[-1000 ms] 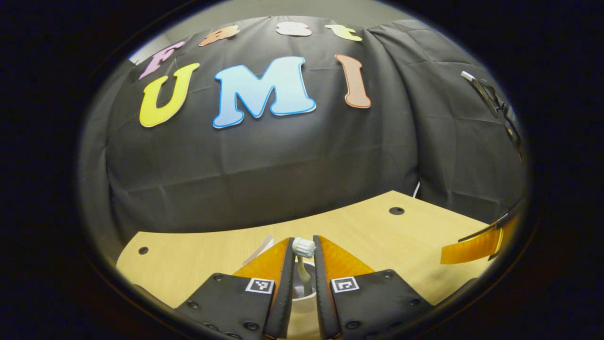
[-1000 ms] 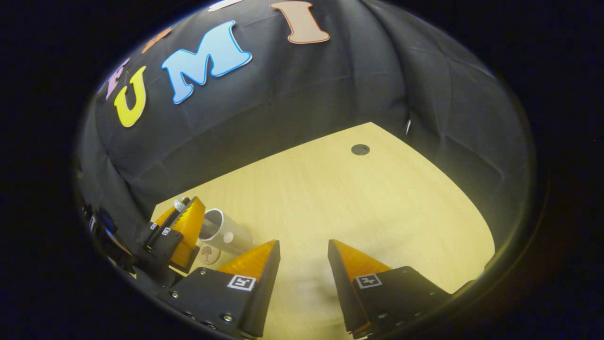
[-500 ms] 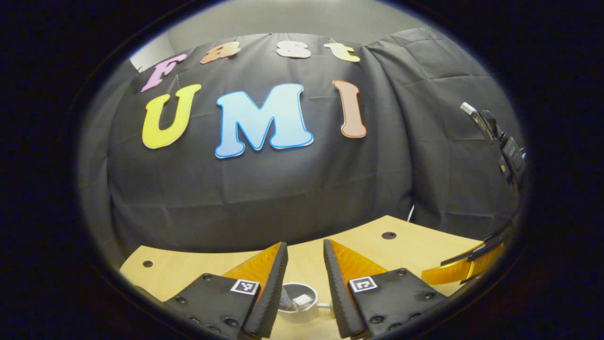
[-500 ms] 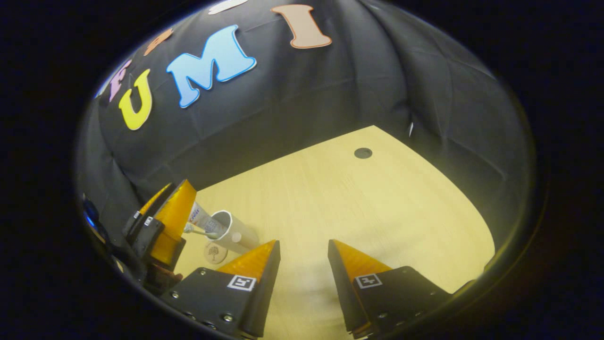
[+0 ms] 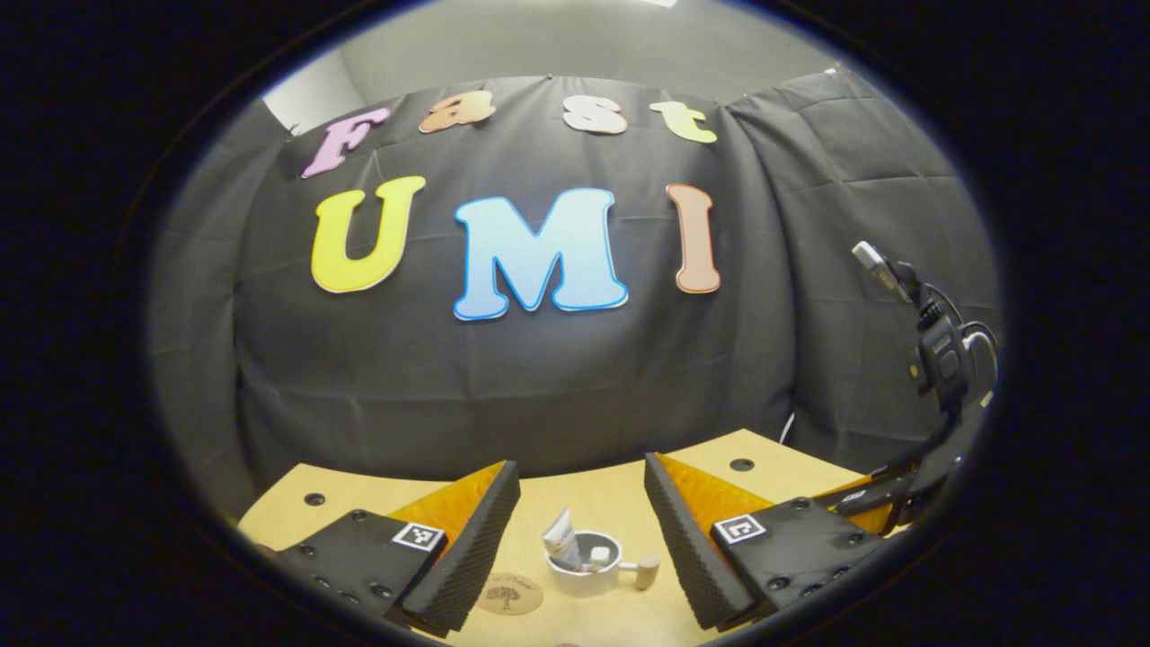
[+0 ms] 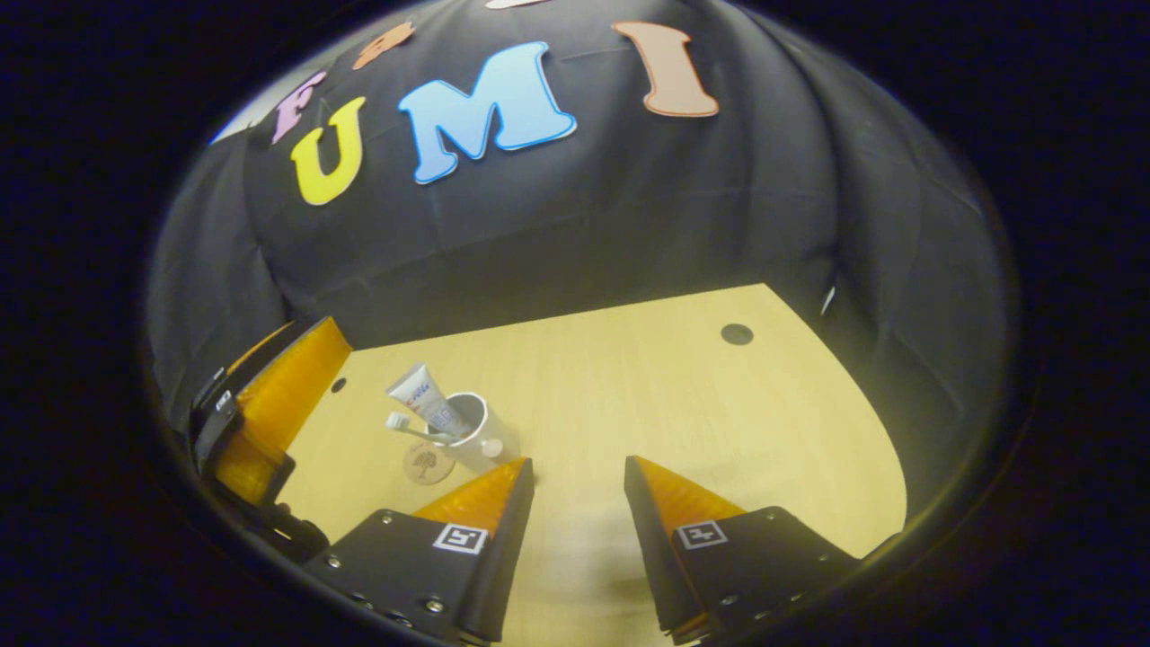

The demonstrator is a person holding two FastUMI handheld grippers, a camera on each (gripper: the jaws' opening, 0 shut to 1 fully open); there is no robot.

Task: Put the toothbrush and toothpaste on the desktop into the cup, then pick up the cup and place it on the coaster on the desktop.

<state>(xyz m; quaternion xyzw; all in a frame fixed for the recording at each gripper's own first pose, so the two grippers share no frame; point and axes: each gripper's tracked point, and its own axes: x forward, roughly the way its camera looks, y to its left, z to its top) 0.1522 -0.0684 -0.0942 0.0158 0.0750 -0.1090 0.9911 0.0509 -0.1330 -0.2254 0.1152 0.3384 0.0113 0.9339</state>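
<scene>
Left gripper [image 5: 582, 503] above cup [image 5: 586, 564], jaws apart, seemingly level

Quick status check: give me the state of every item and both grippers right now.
cup: upright on the desktop, beside the coaster, not on it
toothpaste: in cup, leaning
toothbrush: in cup, head out
coaster: bare
left gripper: open
right gripper: open

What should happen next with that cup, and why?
Probably bring the left hand-held gripper down around the cup to grasp it. The toothbrush and toothpaste already stand in it, the gripper hangs open above it, and the coaster beside the cup is bare.
</scene>
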